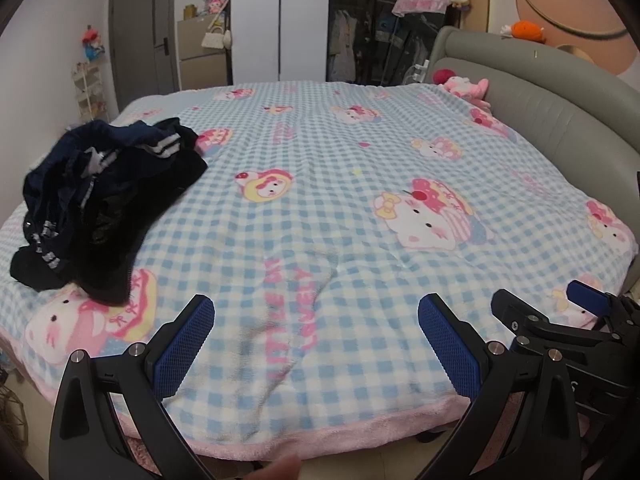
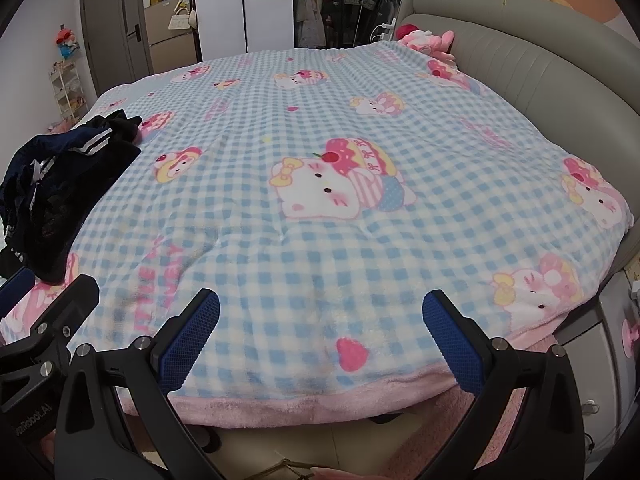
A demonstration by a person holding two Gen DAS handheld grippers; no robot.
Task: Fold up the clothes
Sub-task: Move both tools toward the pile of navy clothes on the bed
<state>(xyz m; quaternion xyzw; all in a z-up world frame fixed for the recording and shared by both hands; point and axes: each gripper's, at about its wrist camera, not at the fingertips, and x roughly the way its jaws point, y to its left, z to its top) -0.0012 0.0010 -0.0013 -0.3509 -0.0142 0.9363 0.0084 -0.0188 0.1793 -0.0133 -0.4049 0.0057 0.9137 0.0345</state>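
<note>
Dark clothes (image 1: 100, 204) heaped left on checked blanket (image 1: 320, 184); both tongs (image 1: 316, 344) (image 2: 320, 340) wide open, strawberry print (image 2: 351, 354) only in right view.

Blue-and-white checked blanket (image 1: 320, 184) with pink cartoon cat prints covering the bed, grey padded headboard (image 1: 560, 120), pink plush toy (image 1: 466, 85) near headboard, grey door (image 1: 140, 36), white wardrobe (image 1: 280, 20)

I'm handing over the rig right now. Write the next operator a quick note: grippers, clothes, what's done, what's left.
Left gripper: open, empty, at the near edge of the bed.
Right gripper: open, empty, beside it on the right.
Clothes: one crumpled dark pile with white stripes on the checked blanket, far left side; neither gripper touches it.
Done: nothing folded that I can see.
Left: pull a garment from the pile, spread it on the bare middle of the blanket, fold, repeat.
</note>
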